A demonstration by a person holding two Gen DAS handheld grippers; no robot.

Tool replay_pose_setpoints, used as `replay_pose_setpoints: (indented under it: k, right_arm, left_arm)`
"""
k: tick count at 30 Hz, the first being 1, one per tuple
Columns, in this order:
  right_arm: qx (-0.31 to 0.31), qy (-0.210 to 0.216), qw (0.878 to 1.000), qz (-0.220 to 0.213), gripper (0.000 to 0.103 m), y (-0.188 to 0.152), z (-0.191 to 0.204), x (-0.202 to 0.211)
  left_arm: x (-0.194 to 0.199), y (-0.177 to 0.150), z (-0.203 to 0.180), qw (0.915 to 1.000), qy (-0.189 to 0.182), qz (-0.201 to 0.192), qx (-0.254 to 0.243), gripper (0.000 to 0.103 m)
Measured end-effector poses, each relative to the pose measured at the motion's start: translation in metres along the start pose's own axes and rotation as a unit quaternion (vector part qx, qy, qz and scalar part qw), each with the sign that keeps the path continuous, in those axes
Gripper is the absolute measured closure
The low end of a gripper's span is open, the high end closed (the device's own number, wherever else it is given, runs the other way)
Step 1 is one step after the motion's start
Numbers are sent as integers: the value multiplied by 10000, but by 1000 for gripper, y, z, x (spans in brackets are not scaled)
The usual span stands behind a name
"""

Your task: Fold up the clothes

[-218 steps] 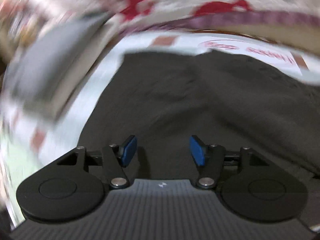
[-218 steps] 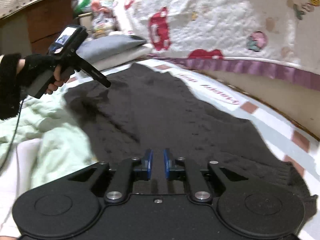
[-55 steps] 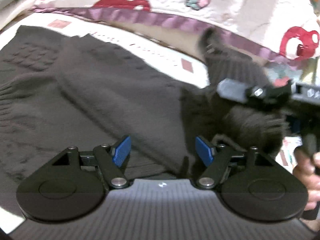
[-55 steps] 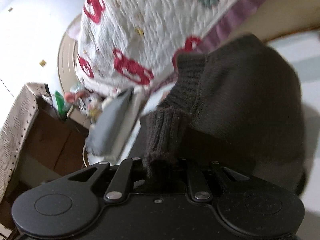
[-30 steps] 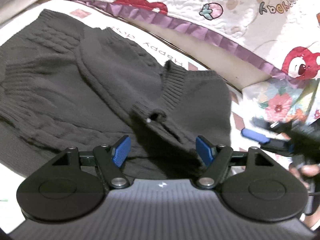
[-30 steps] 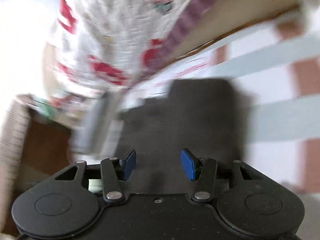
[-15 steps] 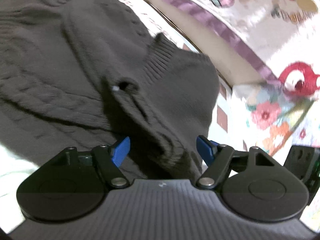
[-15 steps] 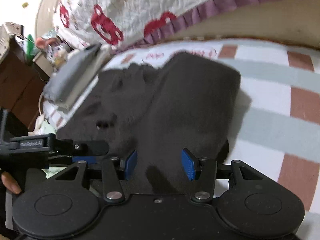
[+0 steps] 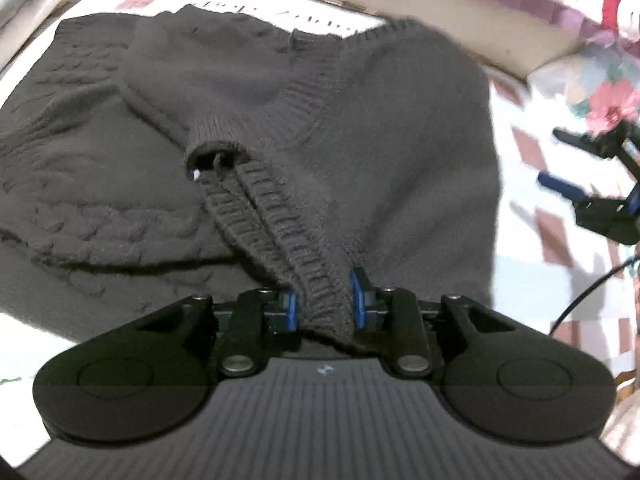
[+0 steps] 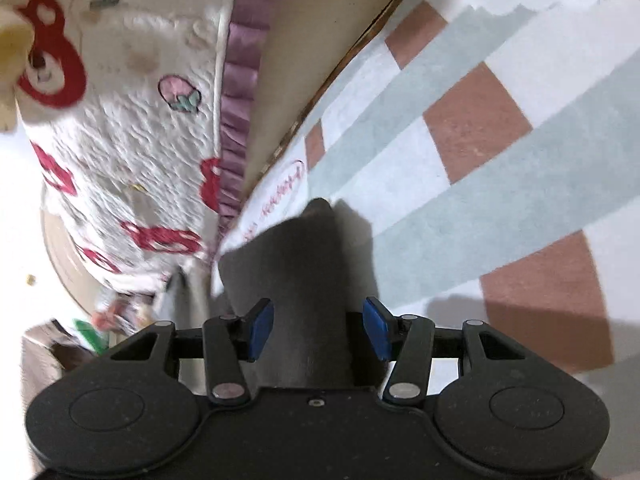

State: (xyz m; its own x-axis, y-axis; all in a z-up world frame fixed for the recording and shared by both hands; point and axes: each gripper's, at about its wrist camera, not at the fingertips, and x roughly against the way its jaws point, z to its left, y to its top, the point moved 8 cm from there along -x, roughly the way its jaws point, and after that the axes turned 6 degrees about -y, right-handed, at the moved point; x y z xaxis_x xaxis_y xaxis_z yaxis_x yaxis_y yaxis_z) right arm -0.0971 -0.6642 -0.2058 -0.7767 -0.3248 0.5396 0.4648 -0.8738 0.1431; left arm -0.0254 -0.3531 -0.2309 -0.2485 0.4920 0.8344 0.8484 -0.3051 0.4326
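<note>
Gripping the ribbed cuff (image 9: 320,280) of the dark brown cable-knit sweater (image 9: 400,120), your left gripper (image 9: 322,300) is clamped on it at 6 o'clock of the left wrist view; the garment lies spread on the checked bedsheet (image 9: 540,240), one sleeve already across the body. Your right gripper (image 9: 568,184) shows at 3 o'clock, clear of the knit.

Right wrist view: your right gripper's blue pads (image 10: 376,336) stand apart, holding nothing, above a sweater edge. Judged step: sleeve fold. Next, carry the cuff across and lay it flat.

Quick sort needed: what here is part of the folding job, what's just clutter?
Job:
- dark knit sweater
- left gripper, shut on its ribbed edge
- right gripper, open

Clutter:
- checked bedsheet
- quilted bear-print blanket
</note>
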Motion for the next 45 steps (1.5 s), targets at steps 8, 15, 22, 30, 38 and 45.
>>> replay_pose_setpoints:
  k: [8,15,22,30,38,45]
  right_arm:
    - [1066,-214,9925,-563,46,-7,23,-16]
    - [3512,-292,9252,-1405,46,-33,81,-29]
    - [4728,-855,8653,-1431,47,-46,90,-59]
    - [4051,-1032,9036,-938,47,-22,62,-75]
    - [2439,-959,9633,-582,46,-10,43,-56]
    - [-344,297,9963,735,40,-39,-19,-33]
  left_arm:
    - [14,2,-11,9993,210,-202,-220,73]
    - [67,35,-35,9790,479,-1525,-1266,73]
    - [62,42,-41,9724,0,-1885,-1374,71]
    - [20,18,-19,9897,120,-996,-1018,72]
    - [6,9,-15,9930,193,-586,-1008,70]
    - [5,21,-7,9949,-108,-238,-973,69]
